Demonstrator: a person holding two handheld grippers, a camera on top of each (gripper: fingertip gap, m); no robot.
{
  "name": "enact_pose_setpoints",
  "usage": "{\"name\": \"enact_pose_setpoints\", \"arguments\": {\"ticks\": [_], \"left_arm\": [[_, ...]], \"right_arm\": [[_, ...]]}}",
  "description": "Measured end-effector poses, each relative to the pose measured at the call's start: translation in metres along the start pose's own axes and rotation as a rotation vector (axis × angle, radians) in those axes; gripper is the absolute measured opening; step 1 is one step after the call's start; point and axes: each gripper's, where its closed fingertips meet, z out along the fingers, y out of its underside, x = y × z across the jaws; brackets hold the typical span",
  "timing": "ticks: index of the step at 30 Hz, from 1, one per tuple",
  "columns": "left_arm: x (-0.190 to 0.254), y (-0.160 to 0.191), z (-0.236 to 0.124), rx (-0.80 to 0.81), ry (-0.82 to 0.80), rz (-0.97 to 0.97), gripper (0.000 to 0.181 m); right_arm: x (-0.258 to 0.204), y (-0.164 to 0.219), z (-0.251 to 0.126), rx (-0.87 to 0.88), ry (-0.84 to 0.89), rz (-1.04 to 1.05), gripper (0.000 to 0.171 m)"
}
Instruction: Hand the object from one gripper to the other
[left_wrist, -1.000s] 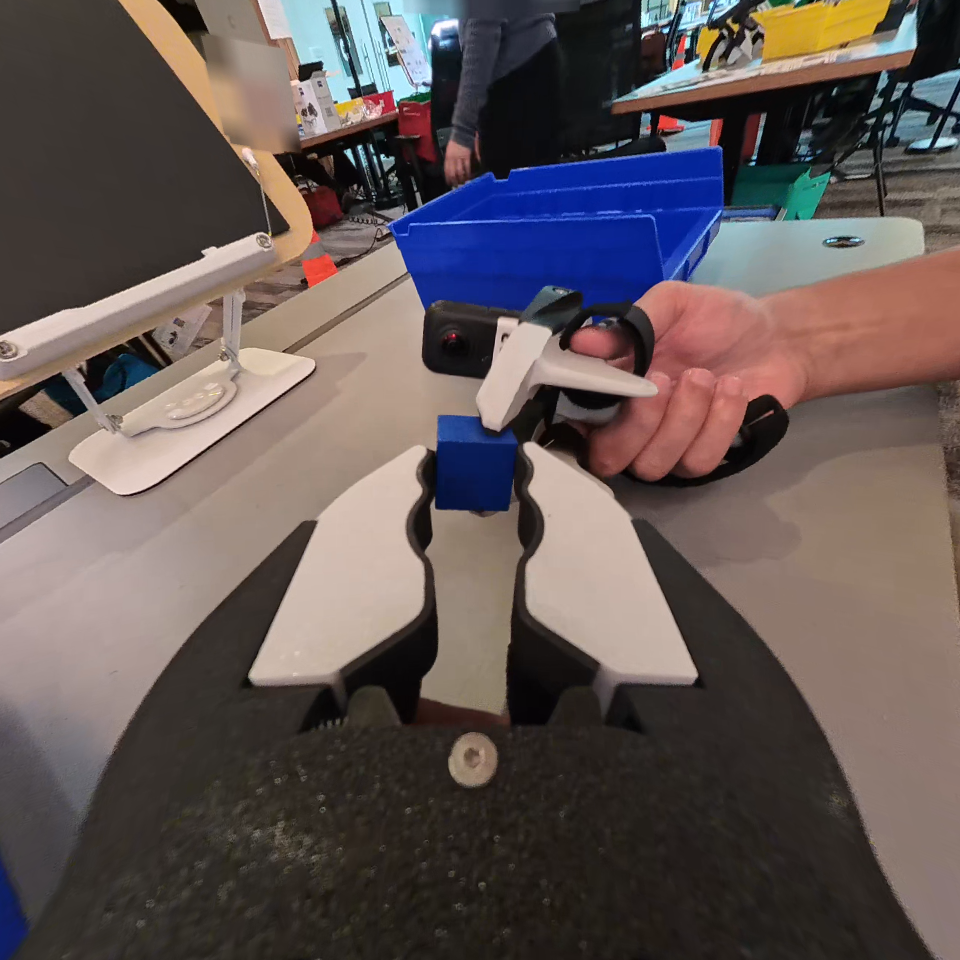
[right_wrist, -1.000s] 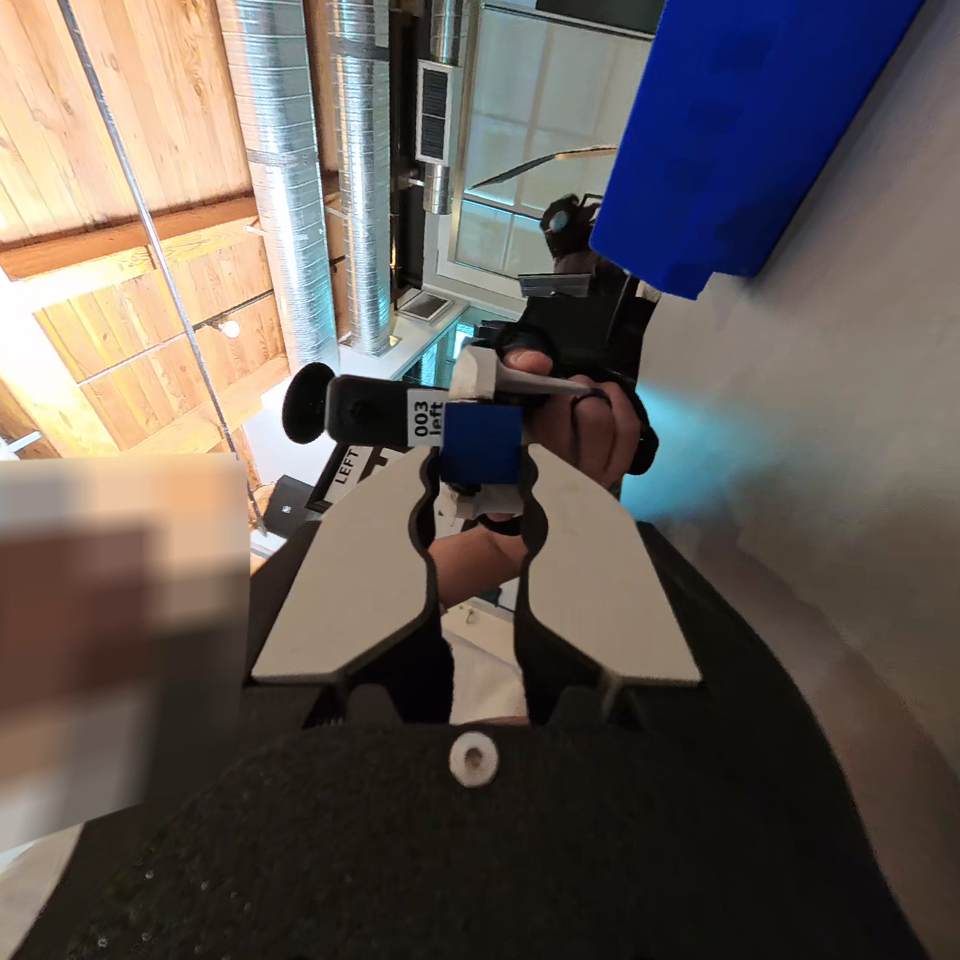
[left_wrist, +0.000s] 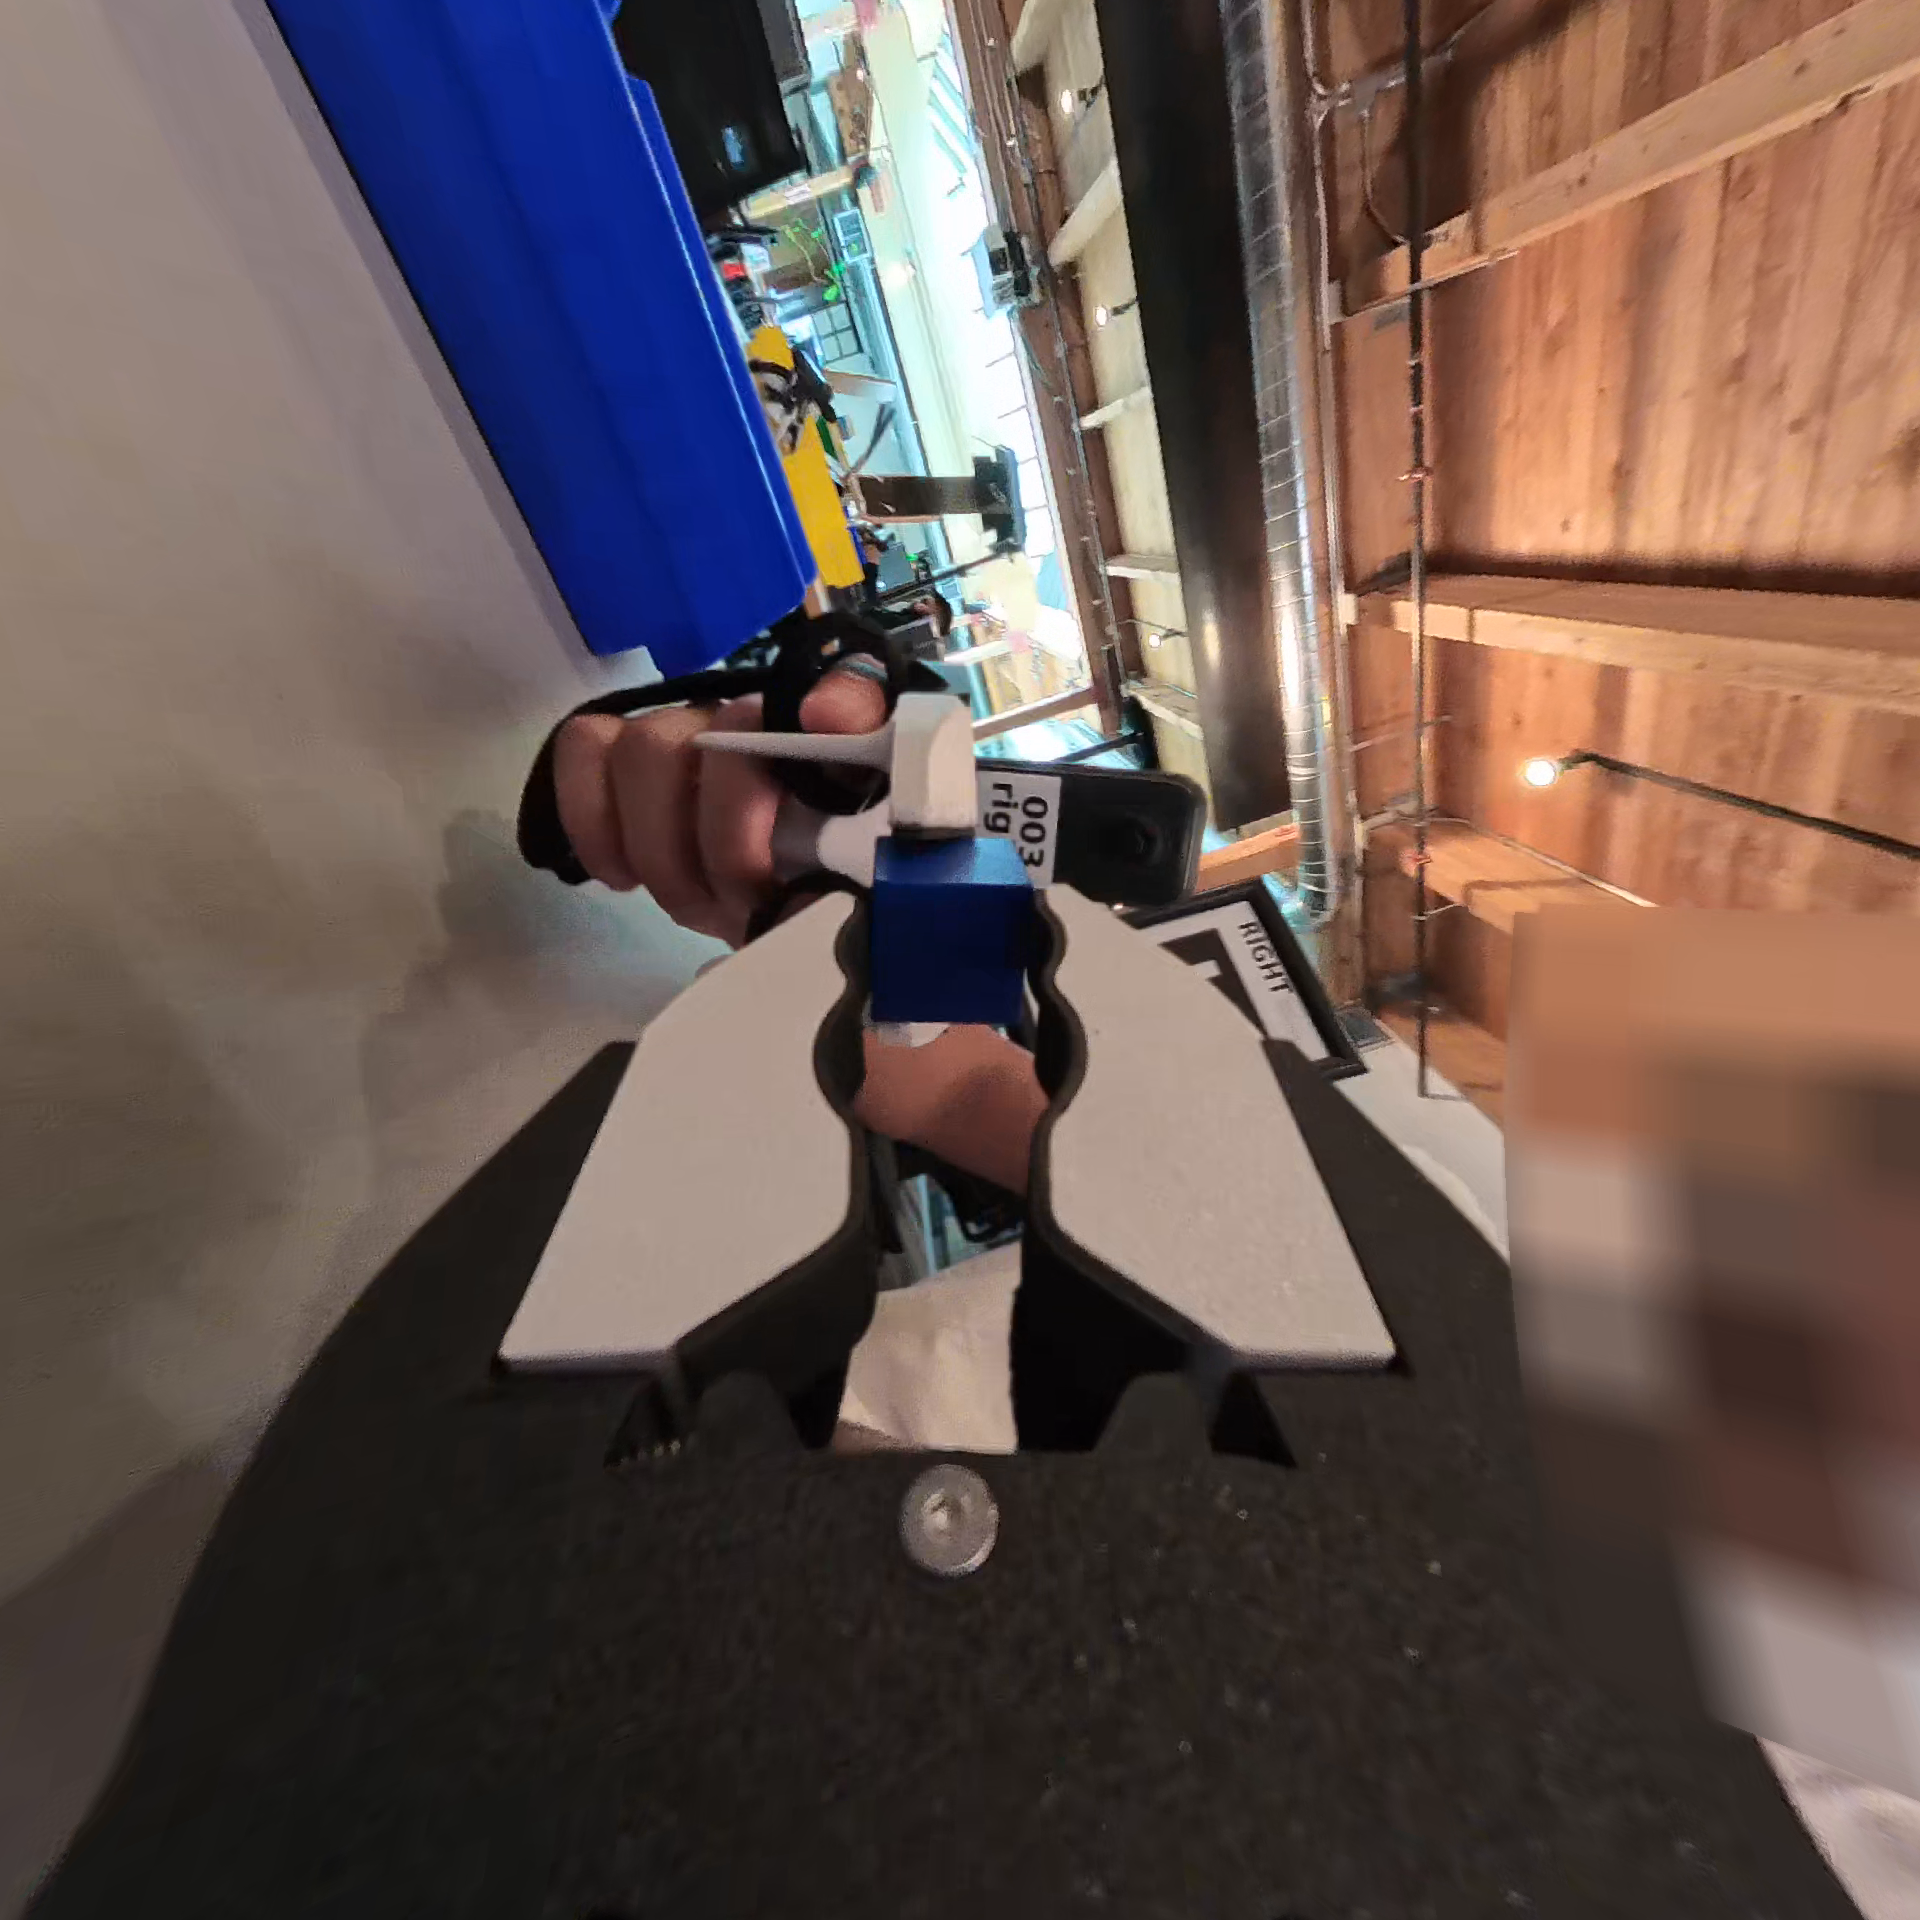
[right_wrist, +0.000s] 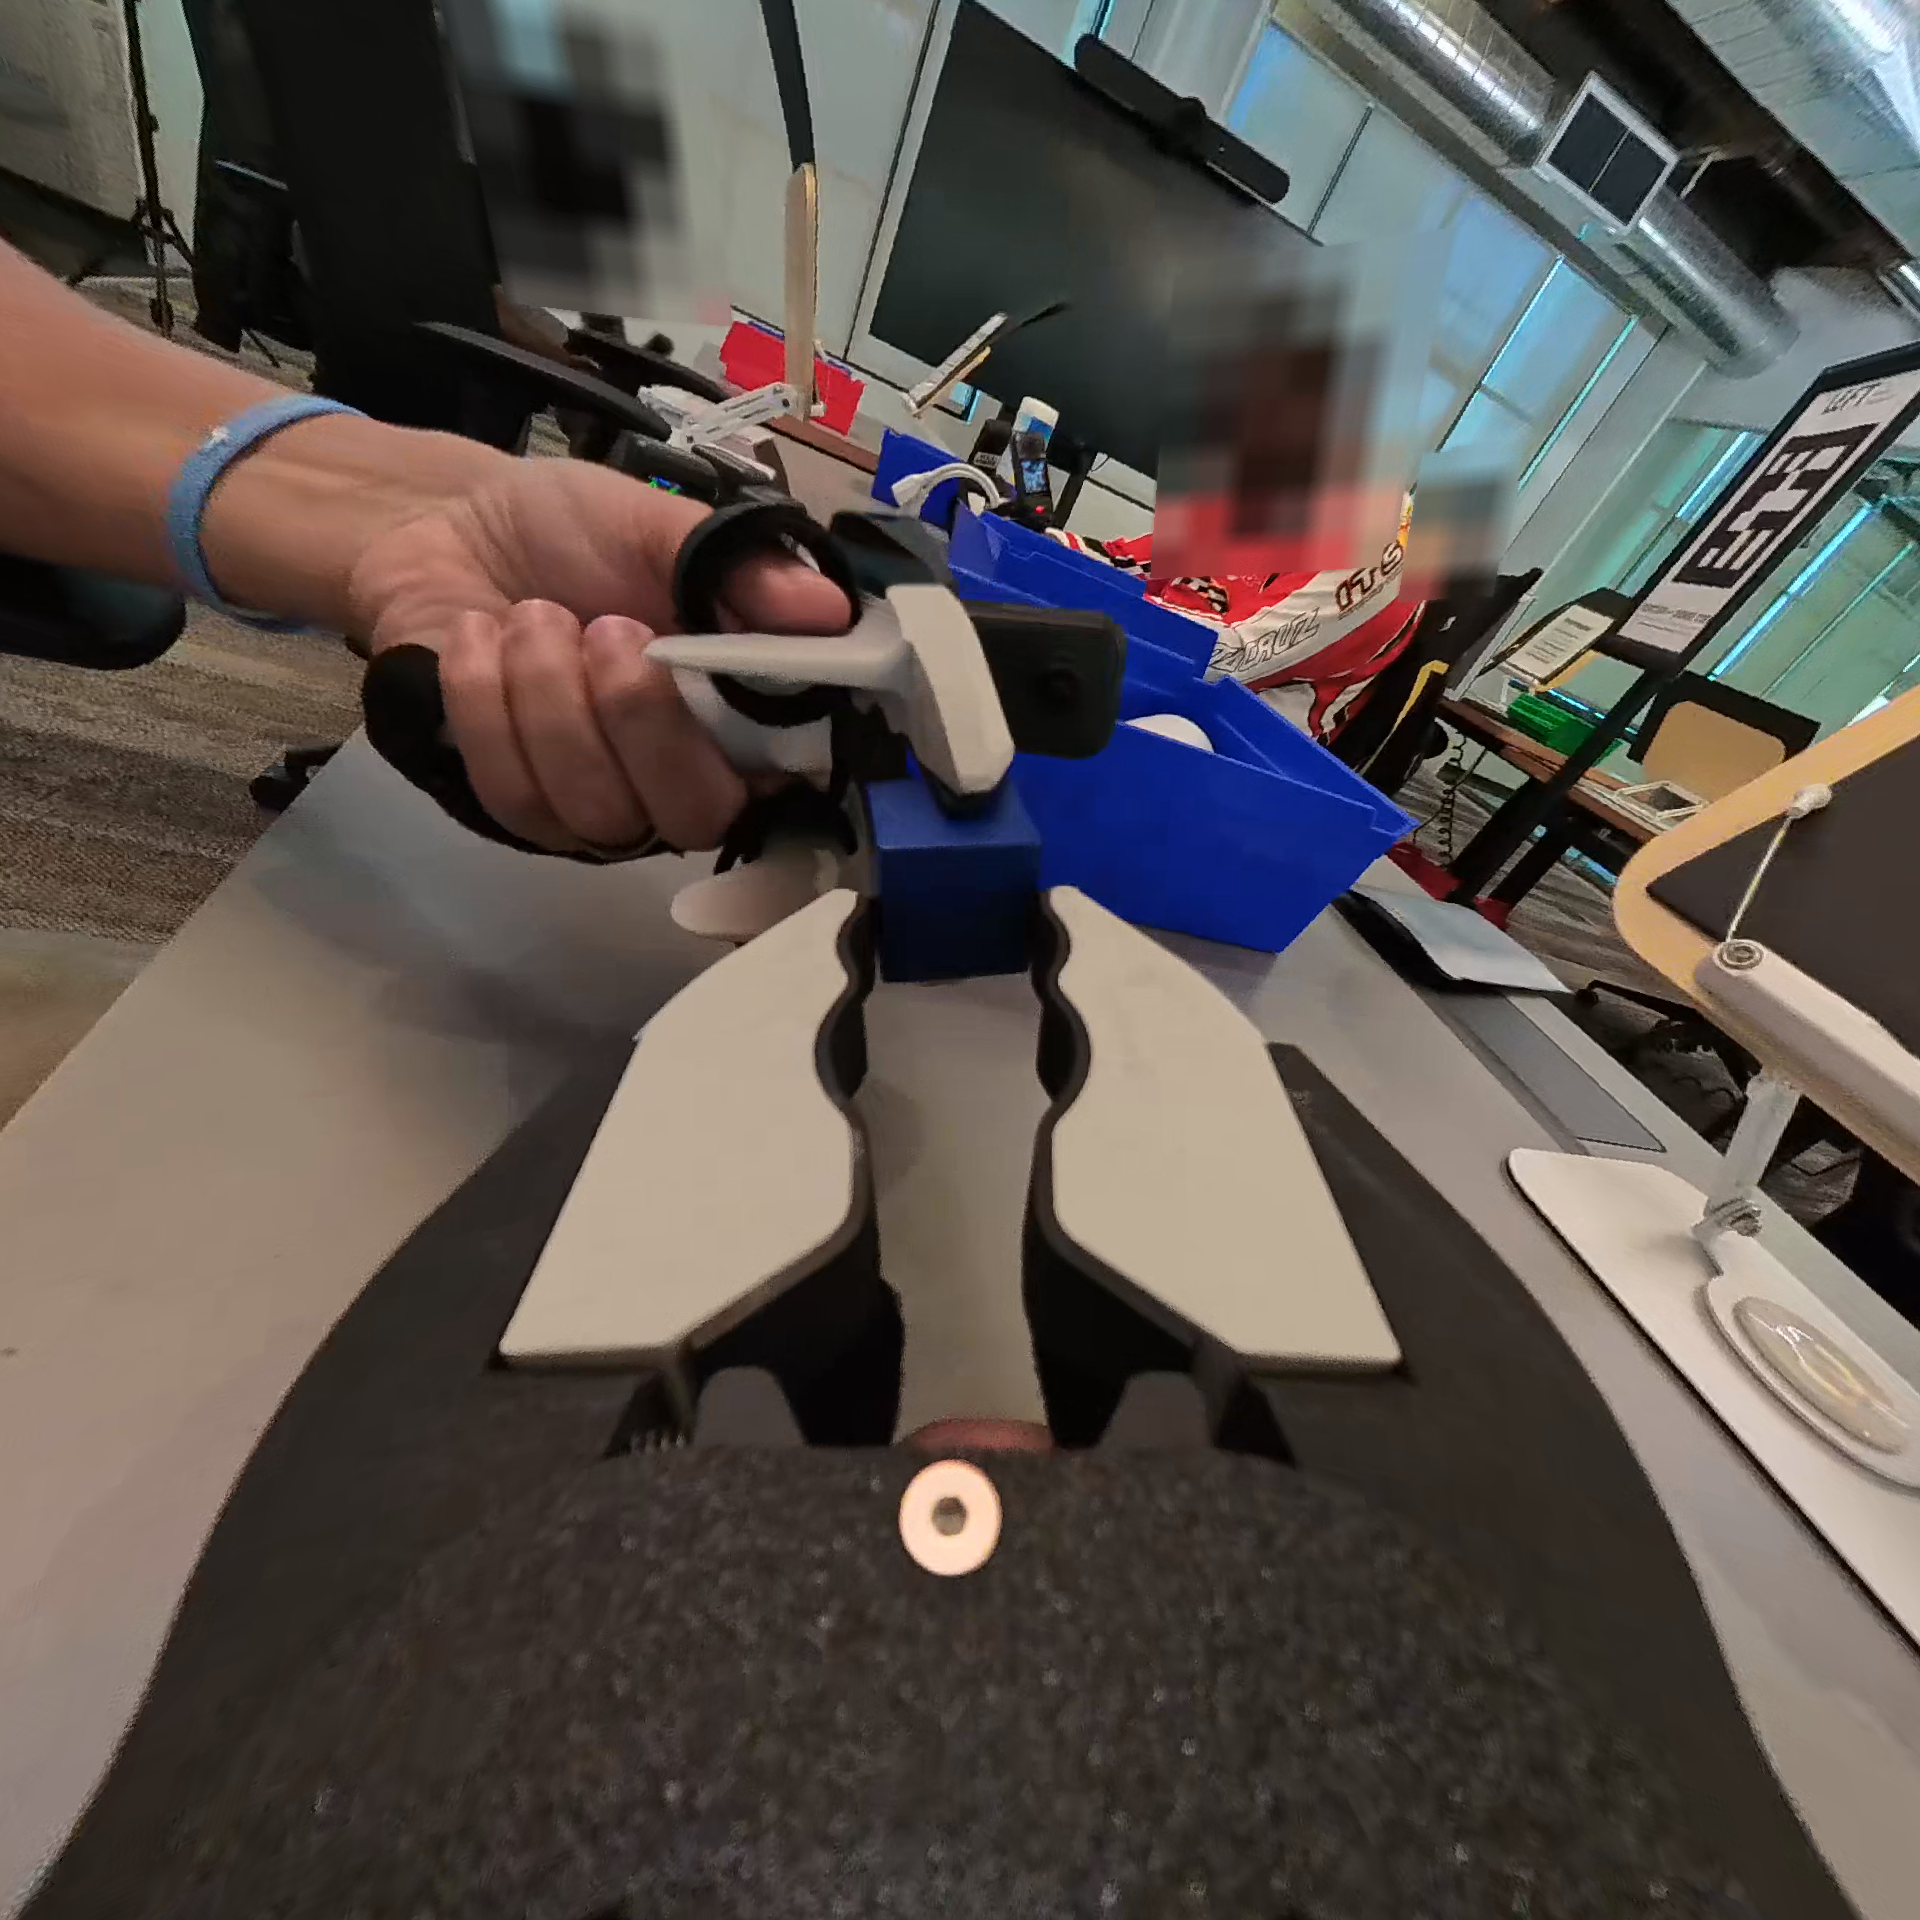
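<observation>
Blue cube (right_wrist: 956, 904) is up off the tabletop (right_wrist: 312, 1039), pinched from two directions at once! In the right wrist view the right gripper (right_wrist: 956, 925) has its jaws closed on the cube's two sides, right at the tips. The left gripper (left_wrist: 951, 935) has the same hold in its own view, jaws pressed against the cube's flanks. Each camera shows the other tool's white finger (right_wrist: 951, 707) sitting on the cube's top face, and in the right view a second white finger shows below it. The left hand (right_wrist: 540, 665), with a light blue wristband (right_wrist: 208, 499), squeezes its handle. Just behind the cube sits a blue bin (right_wrist: 1195, 831).
</observation>
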Motion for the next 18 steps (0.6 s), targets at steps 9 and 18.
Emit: {"name": "enact_pose_setpoints", "arguments": {"ticks": [9, 18], "left_arm": [[-0.034, -0.029, -0.018, 0.087, -0.445, 0.466, 0.042], [-0.046, -0.032, -0.019, 0.009, -0.827, 0.901, 0.041]], "right_arm": [[0.047, 0.034, -0.011, -0.252, 0.199, -0.037, 0.028], [0.043, 0.051, -0.005, -0.706, 0.369, -0.625, 0.028]]}}
